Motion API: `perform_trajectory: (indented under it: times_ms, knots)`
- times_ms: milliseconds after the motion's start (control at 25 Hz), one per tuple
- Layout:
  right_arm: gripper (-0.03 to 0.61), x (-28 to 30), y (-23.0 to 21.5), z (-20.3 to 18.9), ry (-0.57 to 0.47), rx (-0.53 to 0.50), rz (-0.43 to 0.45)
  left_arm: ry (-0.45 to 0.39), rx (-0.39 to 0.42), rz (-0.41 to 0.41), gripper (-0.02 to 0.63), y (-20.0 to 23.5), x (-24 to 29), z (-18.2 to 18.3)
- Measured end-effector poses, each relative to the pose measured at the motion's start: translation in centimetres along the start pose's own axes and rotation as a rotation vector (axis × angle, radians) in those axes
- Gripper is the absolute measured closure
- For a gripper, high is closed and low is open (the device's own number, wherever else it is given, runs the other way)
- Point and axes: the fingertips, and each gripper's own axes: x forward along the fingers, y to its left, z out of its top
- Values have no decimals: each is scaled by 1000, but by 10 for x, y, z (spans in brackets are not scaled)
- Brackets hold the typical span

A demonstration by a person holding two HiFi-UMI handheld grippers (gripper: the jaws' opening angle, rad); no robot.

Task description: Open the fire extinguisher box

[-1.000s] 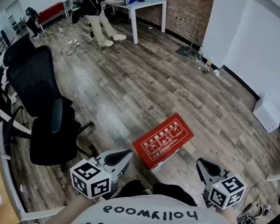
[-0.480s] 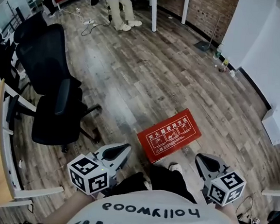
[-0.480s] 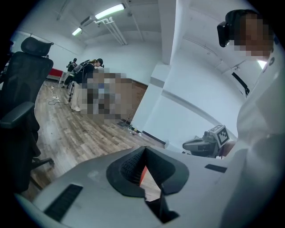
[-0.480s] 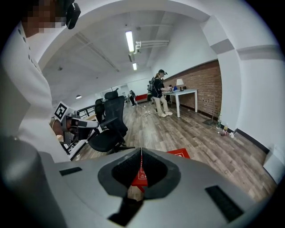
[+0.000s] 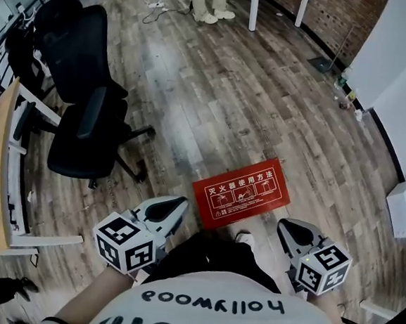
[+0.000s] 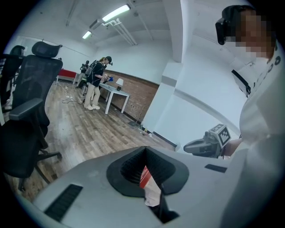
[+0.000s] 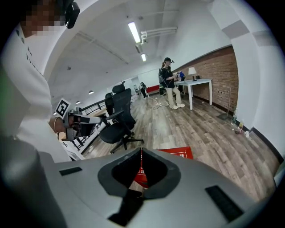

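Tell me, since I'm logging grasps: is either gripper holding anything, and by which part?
Nothing is held. The left gripper and the right gripper are both shut and empty; the red fire extinguisher box lies on the floor, untouched.

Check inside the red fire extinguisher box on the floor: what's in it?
Cannot tell: the box is closed. Only its red top with white printing shows; contents are covered.

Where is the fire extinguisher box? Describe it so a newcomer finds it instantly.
Start at the wood-plank floor, right of the black office chair. The fire extinguisher box lies flat there. It is the only red thing nearby, with white print on top.
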Motion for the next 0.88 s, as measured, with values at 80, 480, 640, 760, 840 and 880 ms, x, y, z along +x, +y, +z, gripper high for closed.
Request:
perform_trajectory:
  times_ms: [80,480,640,760,840,880]
  knots:
    - [566,3,-15,1,20,-4,33,-7,-14,35,607,-5,9,3]
    - [568,28,-81,13,70,-79,199,-63,-83,214,606,-23,52,-5]
    - [566,50,-92,8,115,-210,258,-71,-141,281,606,-37,56,-34]
    - [566,71,-85,-8,186,-368,299,-53,-175,307,607,-47,45,-59]
    - [566,85,-78,-21,226,-438,324,-37,-212,327,607,-48,33,-77]
    - [566,91,-75,-27,242,-460,336,-34,-241,337,606,-48,28,-87]
